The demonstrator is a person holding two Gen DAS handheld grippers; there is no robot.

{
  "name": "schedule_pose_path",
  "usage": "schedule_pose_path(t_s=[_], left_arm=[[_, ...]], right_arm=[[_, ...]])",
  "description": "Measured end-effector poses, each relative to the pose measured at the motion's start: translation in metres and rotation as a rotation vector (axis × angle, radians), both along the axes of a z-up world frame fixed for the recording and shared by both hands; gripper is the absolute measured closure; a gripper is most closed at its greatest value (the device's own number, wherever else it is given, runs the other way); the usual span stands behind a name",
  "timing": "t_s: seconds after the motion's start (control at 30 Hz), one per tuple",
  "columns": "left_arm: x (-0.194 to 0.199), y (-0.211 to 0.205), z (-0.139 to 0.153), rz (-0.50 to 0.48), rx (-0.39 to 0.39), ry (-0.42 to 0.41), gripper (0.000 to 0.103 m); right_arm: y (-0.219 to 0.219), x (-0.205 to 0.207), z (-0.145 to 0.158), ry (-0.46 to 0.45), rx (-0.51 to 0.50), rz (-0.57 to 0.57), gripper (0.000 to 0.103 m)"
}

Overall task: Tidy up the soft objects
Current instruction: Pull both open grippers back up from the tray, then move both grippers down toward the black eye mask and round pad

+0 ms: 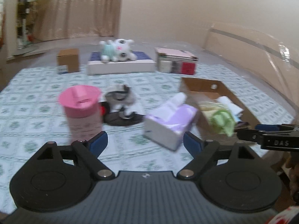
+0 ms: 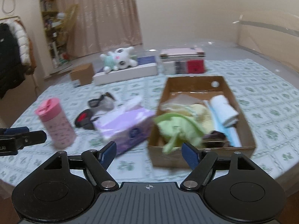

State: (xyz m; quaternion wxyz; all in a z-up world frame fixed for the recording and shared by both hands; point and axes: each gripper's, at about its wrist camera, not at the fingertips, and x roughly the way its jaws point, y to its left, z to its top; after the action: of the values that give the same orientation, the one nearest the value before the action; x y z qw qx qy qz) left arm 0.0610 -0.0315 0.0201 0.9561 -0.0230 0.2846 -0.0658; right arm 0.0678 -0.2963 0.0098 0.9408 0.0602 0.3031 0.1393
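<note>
A brown cardboard box (image 2: 239,100) (image 1: 229,91) on the patterned cloth holds soft items: a green cloth (image 2: 177,128) (image 1: 223,121) draped over its near wall, a yellow cloth (image 2: 200,112), a rolled white towel (image 2: 224,108) and a dark item (image 2: 214,140). A purple tissue box (image 2: 125,127) (image 1: 172,123) lies left of it. My left gripper (image 1: 145,141) hangs open above the cloth with nothing between its fingers. Open too and holding nothing, my right gripper (image 2: 149,152) hovers before the box's near left corner. A white plush toy (image 1: 119,50) (image 2: 119,58) lies on a flat box at the back.
A pink lidded cup (image 1: 82,110) (image 2: 56,123) stands on the left. Behind it lie black-and-grey goggles-like items (image 1: 121,104) (image 2: 97,110). A small brown carton (image 1: 68,60), a flat white box (image 1: 121,66) and stacked boxes (image 1: 176,61) line the far edge. Curtain and shelves stand behind.
</note>
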Motion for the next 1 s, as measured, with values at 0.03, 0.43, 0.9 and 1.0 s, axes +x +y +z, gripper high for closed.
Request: schedule_pose_path(t_s=[0.03,0.43,0.9,1.0], left_arm=[[-0.002,0.005,0.0,0.016,0.008,0.001,0.016],[-0.012,0.047,-0.003,0.125,0.033,0.01,0.016],[-0.018,0.067,-0.004,0.086,0.021,-0.017,0.017],[-0.019,0.074,-0.004,0.068,0.016,-0.02,0.017]], right_arm=[[0.007,0.0,0.001,-0.002,-0.005,0.016,0.026],[0.063,0.01,0.007,-0.017,-0.034,0.118,0.025],[0.093,0.015,0.014,-0.036,-0.059,0.142,0.025],[0.099,0.016,0.014,-0.038,-0.079,0.157,0.025]])
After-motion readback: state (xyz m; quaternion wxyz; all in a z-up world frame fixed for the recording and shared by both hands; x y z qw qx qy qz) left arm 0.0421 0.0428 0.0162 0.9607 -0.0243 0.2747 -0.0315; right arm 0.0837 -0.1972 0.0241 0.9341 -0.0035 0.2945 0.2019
